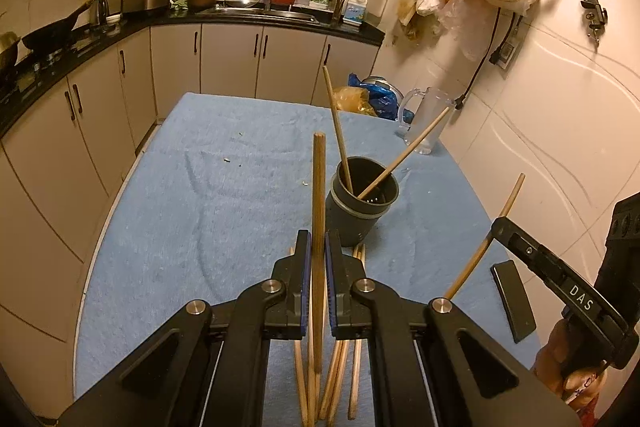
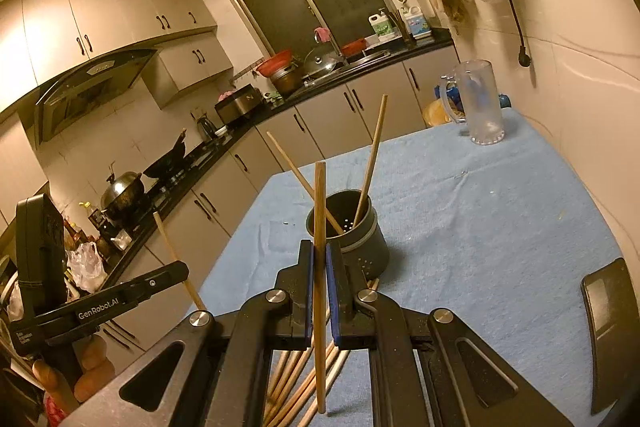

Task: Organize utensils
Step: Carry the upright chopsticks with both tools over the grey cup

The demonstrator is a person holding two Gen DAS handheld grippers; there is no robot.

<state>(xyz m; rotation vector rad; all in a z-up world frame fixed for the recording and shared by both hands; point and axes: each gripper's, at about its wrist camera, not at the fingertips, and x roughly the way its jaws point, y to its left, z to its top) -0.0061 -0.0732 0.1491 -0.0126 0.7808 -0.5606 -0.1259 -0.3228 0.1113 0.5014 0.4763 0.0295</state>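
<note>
Chopsticks are the work item. Status: two chopsticks [image 1: 338,131] already lean inside the dark holder [image 1: 362,205], which stands on the blue cloth [image 1: 180,187] just beyond my fingertips.

I have the left gripper [image 1: 318,247] clamped on one chopstick [image 1: 319,187]. It stands nearly upright between the pads, top end above the fingers, lower end below them. I have the right gripper [image 2: 319,259] clamped the same way on a second chopstick [image 2: 320,211], also nearly upright, with the holder directly ahead of its fingertips.

In the left view, the right gripper sits off to the side of my fingers with its stick angled through it.

Remaining: a loose pile of chopsticks [image 2: 304,379] lies on the cloth beneath both sets of fingers, on my side of the holder. I judge the task well short of halfway: two placed, two in hand, several not yet lifted.

A clear mug [image 2: 480,103] stands well beyond the holder, unused.
</note>
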